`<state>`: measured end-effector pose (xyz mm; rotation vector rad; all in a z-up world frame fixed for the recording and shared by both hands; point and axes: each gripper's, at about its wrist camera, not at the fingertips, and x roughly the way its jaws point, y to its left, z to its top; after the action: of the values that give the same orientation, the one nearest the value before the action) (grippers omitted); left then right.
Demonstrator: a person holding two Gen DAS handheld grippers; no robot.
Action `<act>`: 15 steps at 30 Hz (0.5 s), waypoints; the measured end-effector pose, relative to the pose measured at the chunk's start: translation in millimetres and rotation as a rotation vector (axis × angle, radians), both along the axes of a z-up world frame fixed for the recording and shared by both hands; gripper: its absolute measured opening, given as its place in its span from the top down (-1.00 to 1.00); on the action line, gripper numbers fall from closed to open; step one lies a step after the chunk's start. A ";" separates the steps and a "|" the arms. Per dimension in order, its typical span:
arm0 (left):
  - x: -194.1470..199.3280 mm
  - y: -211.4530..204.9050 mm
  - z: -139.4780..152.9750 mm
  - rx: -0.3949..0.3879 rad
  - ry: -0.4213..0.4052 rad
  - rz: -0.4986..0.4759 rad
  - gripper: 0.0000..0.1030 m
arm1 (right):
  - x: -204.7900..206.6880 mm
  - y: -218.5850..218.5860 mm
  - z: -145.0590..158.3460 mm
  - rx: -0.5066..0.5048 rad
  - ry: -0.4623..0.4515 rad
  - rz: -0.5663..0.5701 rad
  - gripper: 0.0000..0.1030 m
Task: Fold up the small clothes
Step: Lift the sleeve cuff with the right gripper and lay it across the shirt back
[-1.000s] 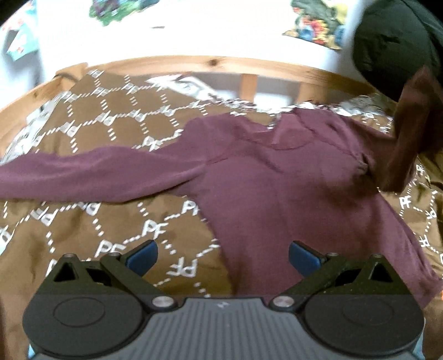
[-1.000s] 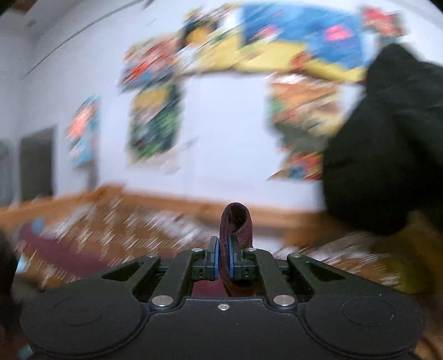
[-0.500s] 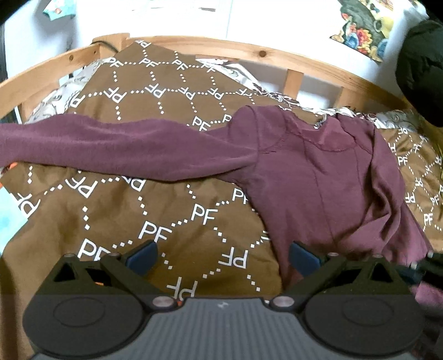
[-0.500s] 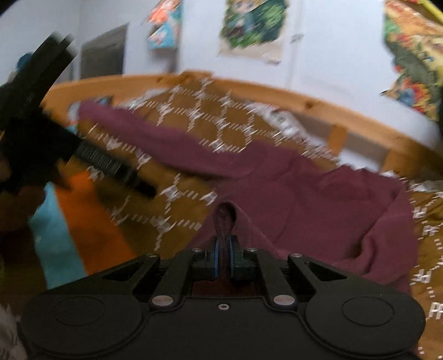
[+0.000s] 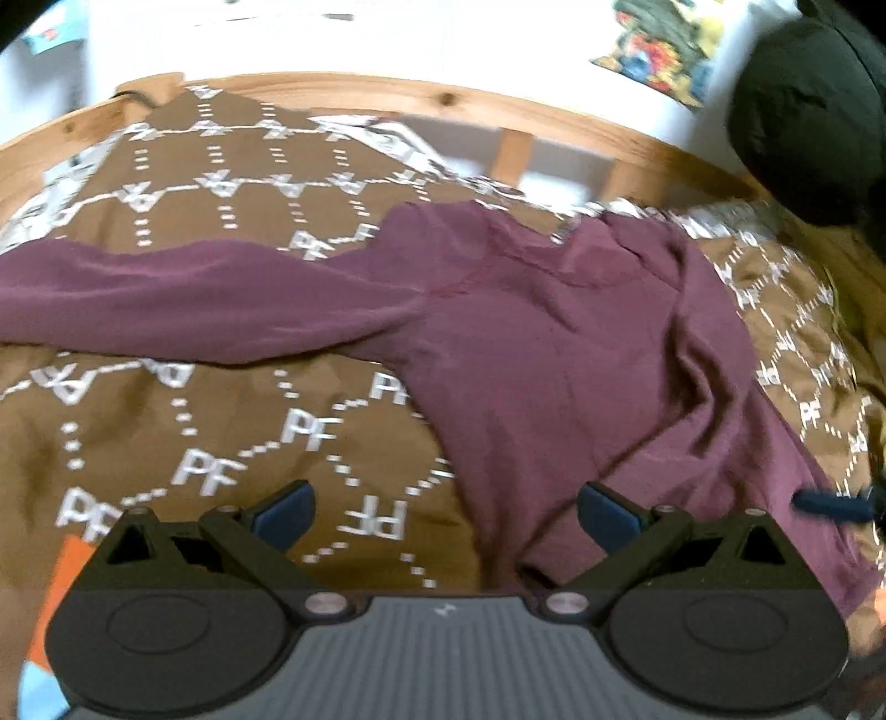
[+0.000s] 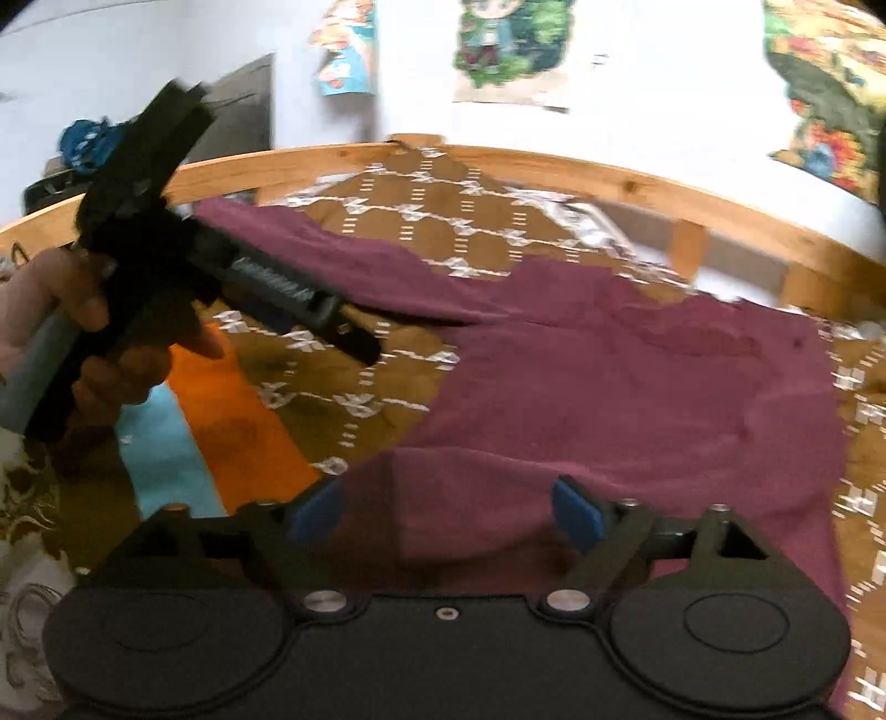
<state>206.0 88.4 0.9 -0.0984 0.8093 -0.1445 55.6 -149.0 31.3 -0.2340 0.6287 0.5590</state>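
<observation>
Currently the maroon long-sleeved top (image 5: pixel 554 343) lies spread on a brown bedspread (image 5: pixel 221 443) printed with white "PF" letters and dotted diamonds, on a bed with a wooden frame (image 5: pixel 387 91).

Left wrist view: the top's body fills the area from centre to 4 o'clock. One sleeve (image 5: pixel 194 299) stretches flat toward 9 o'clock. The other side of the top is folded in over the body, with creases running toward 5 o'clock. The left hand-held gripper (image 5: pixel 443 512) hovers over the top's lower left edge with its blue pads well apart and nothing between them. A dark bundle (image 5: pixel 808 111) sits at 2 o'clock beyond the frame.

Right wrist view: the right hand-held gripper (image 6: pixel 446 512) has its pads apart, empty, directly above a folded layer of the top (image 6: pixel 581 387). Whether the pads touch the fabric cannot be told. At 9 o'clock the left hand-held gripper (image 6: pixel 360 343) is seen from the side, held in a bare hand (image 6: pixel 83 332), its tip above the bedspread near the sleeve (image 6: pixel 332 249). Orange and light-blue cloth (image 6: pixel 221 404) shows at 8 o'clock. Posters (image 6: pixel 509 50) hang on the white wall at 12 o'clock. Both views are somewhat blurred.
</observation>
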 end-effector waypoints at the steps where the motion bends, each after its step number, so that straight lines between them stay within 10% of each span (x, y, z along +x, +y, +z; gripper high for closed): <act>1: 0.4 -5.7 -2.5 0.016 -0.004 -0.013 -0.99 | 2.5 -7.6 0.7 -0.007 0.001 -0.029 -0.79; 7: 0.8 -45.3 -14.1 0.171 -0.050 -0.110 -0.88 | 44.8 -64.9 3.4 -0.011 0.025 -0.222 -0.85; 15: -0.3 -58.6 -9.6 0.104 -0.031 -0.207 -0.38 | 147.6 -137.4 -8.8 0.065 0.065 -0.516 0.00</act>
<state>205.7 29.7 -8.7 0.0858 0.7940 -0.2984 203.3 -286.4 22.5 0.0126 0.7018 0.0890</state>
